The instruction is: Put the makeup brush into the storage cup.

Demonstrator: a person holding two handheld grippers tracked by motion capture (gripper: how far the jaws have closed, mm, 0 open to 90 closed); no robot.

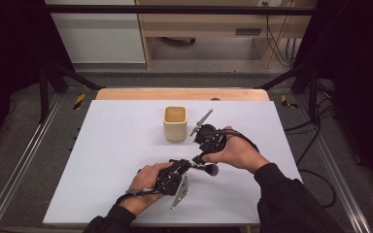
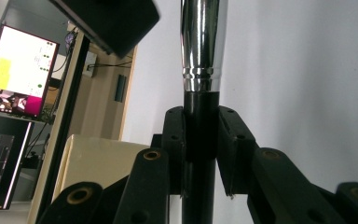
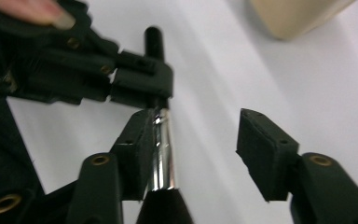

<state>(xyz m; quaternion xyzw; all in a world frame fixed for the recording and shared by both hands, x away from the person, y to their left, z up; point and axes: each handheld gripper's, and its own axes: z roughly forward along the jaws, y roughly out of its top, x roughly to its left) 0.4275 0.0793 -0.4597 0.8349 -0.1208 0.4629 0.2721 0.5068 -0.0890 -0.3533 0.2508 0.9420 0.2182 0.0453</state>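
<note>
A makeup brush (image 1: 208, 169) with a black handle, chrome ferrule and dark bristle head lies level just above the white table. My left gripper (image 1: 187, 165) is shut on its handle; in the left gripper view both pads clamp the black handle (image 2: 200, 135) below the chrome ferrule (image 2: 201, 46). My right gripper (image 1: 200, 158) comes down from above onto the ferrule. In the right gripper view its jaws (image 3: 198, 135) stand apart around the ferrule (image 3: 163, 149): one pad lies against the chrome and the other is well off it. The left gripper (image 3: 151, 88) holds the handle just beyond.
A cream square cup (image 1: 175, 124) stands upright and open at the table's middle back, a little behind the right hand; it also appears as a cream cup (image 2: 98, 158) and a cream cup (image 3: 298, 14). The white board (image 1: 102, 160) has bare room left and front. A lit monitor (image 2: 14, 70) stands off the table.
</note>
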